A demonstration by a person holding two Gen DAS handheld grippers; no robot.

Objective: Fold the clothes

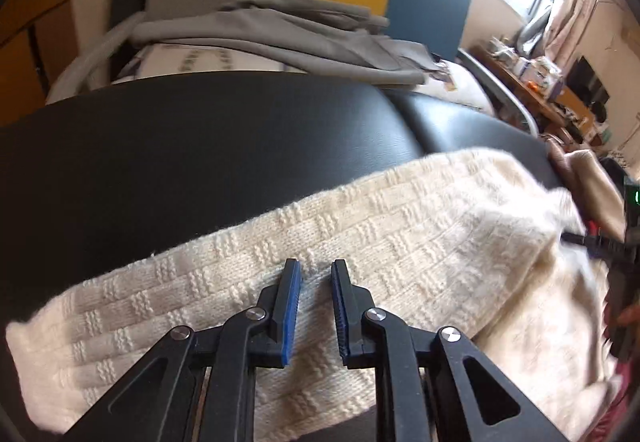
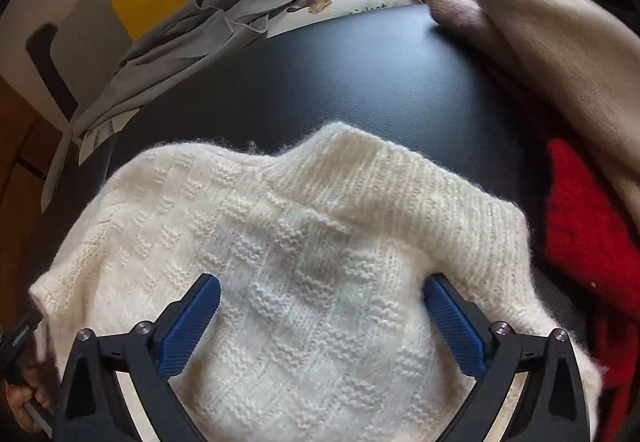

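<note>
A cream knitted sweater with a basket-weave pattern point(image 1: 360, 242) lies on the black smooth-topped table point(image 1: 200, 146). In the left wrist view it fills the lower half of the frame, one long straight edge running from lower left up toward the right. The left claw point(image 1: 316, 274) sits at lower centre over the knit, its blue-padded fingers point(image 1: 294, 306) set a narrow gap apart with nothing pinched between them.

In the right wrist view the sweater's ribbed collar point(image 2: 400, 178) points to the upper middle of the frame. The right claw point(image 2: 320, 302) is spread wide above the knit just below the collar, its pads clear of the wool.

At the right edge of that view lie a red fuzzy garment point(image 2: 588, 226) and a beige soft garment point(image 2: 560, 54). At upper left, a grey cloth point(image 2: 168, 54) hangs over a chair beyond the table.
</note>
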